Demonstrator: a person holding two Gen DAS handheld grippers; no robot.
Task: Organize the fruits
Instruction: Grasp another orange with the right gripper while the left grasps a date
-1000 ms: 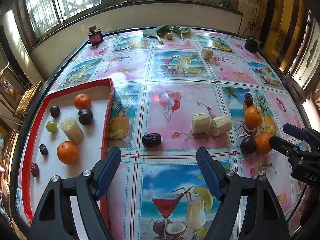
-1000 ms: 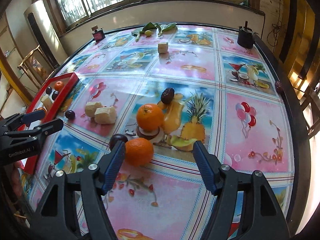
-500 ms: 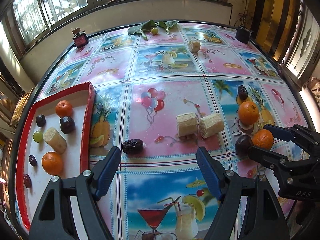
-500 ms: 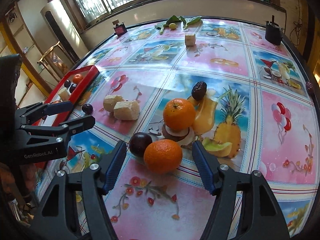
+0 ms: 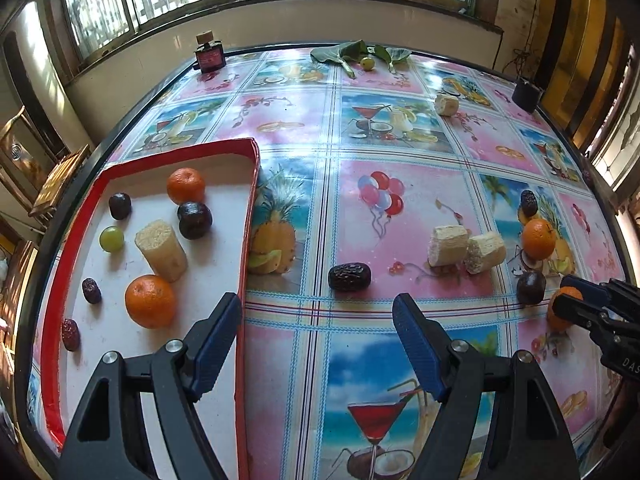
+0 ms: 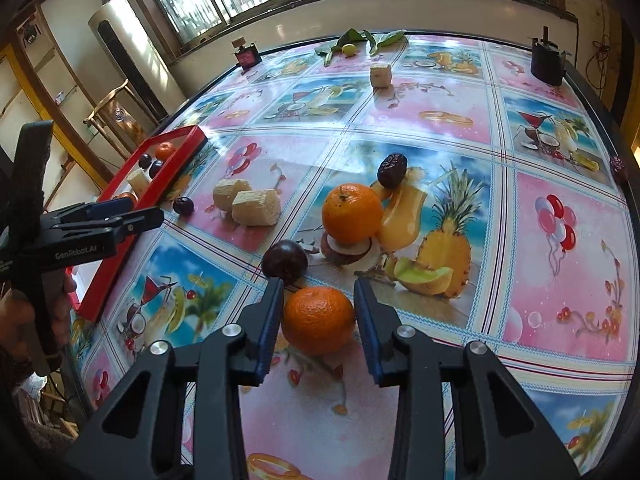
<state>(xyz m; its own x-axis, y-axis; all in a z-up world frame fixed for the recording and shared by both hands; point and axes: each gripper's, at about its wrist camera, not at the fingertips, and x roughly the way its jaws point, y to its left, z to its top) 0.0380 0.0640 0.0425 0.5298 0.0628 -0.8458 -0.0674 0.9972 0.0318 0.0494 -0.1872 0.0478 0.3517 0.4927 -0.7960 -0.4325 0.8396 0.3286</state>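
My right gripper (image 6: 319, 300) is shut on an orange (image 6: 318, 322) that rests on the table near the front edge, both pads against its sides. A dark plum (image 6: 285, 261) lies just beyond it, with a second orange (image 6: 352, 213) and a date (image 6: 392, 170) further back. My left gripper (image 5: 318, 322) hangs open and holds nothing, over the tablecloth beside the red tray (image 5: 249, 216). A date (image 5: 349, 277) lies just ahead of it. The tray holds two oranges, a sugarcane piece (image 5: 161, 250), a green grape, and dark fruits.
Two sugarcane pieces (image 5: 464, 245) lie mid-table, and another (image 5: 447, 104) sits far back. At the far edge are a perfume bottle (image 5: 209, 56), green leaves with a small fruit (image 5: 360, 56) and a black pot (image 5: 526, 94). A hand (image 6: 24, 312) shows at left.
The right gripper's fingers have closed in from wide open onto the near orange. The left gripper has drifted back toward the tray, still open.
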